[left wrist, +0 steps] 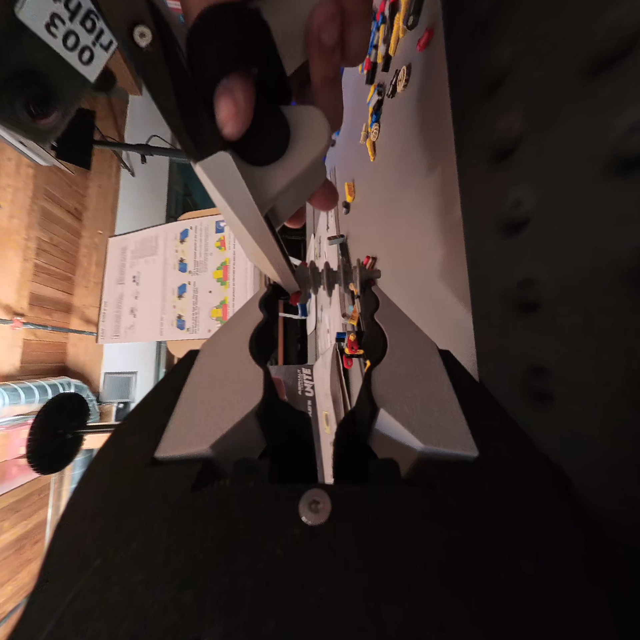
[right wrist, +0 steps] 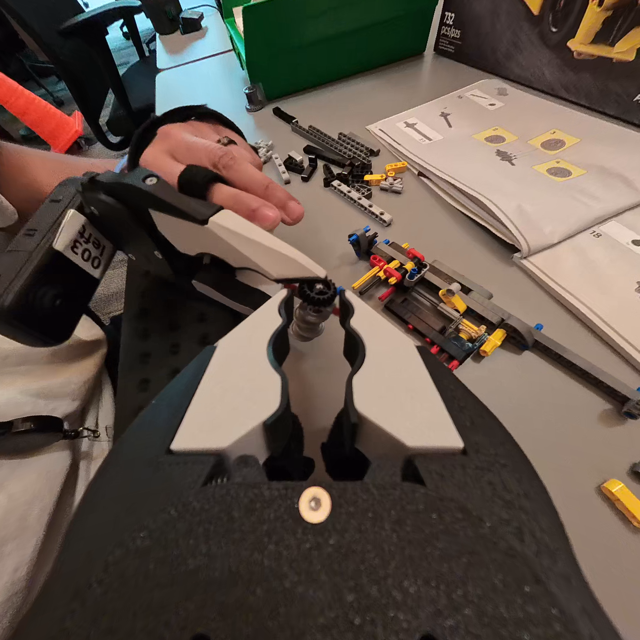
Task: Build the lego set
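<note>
A short axle carrying several grey and black gears (left wrist: 332,277) lies across the tips of my left gripper (left wrist: 318,292), which is shut on it end to end. In the right wrist view the same gear axle (right wrist: 310,311) stands upright with a black gear (right wrist: 317,291) on top. My right gripper (right wrist: 314,294) straddles that gear with its pads close against its sides. The left gripper's upper finger (right wrist: 270,249) rests on top of the gear. The right gripper's finger (left wrist: 249,221) reaches the axle's end in the left wrist view.
A part-built chassis (right wrist: 433,304) with a long beam (right wrist: 571,363) lies just right of the grippers. Loose black, grey and yellow parts (right wrist: 346,162) lie behind it. An open instruction booklet (right wrist: 519,166), a green box (right wrist: 329,38) and the set's box (right wrist: 554,41) stand at the back. A person's hand (right wrist: 225,180) holds the left gripper. Only a small space, under 4 cm, lies between the two pairs of fingers.
</note>
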Action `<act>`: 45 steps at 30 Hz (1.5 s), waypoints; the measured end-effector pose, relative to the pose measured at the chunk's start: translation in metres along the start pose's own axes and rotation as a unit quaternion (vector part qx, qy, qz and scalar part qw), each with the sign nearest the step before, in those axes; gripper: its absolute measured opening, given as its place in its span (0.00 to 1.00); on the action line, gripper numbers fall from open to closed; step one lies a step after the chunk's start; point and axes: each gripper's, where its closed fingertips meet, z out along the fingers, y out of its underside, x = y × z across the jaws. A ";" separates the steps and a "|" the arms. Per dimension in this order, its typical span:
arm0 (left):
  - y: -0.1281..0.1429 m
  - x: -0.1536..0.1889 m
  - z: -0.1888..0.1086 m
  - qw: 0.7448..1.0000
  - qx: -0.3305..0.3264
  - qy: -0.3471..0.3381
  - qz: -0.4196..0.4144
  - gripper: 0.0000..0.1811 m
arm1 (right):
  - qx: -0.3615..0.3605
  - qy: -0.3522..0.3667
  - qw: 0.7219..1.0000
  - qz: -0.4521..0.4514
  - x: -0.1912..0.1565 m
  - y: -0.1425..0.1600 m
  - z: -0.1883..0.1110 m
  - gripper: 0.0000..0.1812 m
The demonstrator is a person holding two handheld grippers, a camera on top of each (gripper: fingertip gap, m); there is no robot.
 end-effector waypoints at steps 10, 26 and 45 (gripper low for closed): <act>0.012 -0.026 -0.003 0.977 -0.002 -0.006 -0.214 0.26 | 0.088 0.038 0.995 0.005 0.018 -0.027 -0.017 0.11; -0.014 -0.039 -0.002 0.804 0.124 0.166 -0.558 0.04 | 0.292 -0.020 0.949 0.115 0.018 -0.059 -0.041 0.11; -0.010 0.029 0.041 0.949 0.048 0.236 -0.202 0.02 | 0.227 0.281 0.927 0.101 0.119 0.013 -0.129 0.16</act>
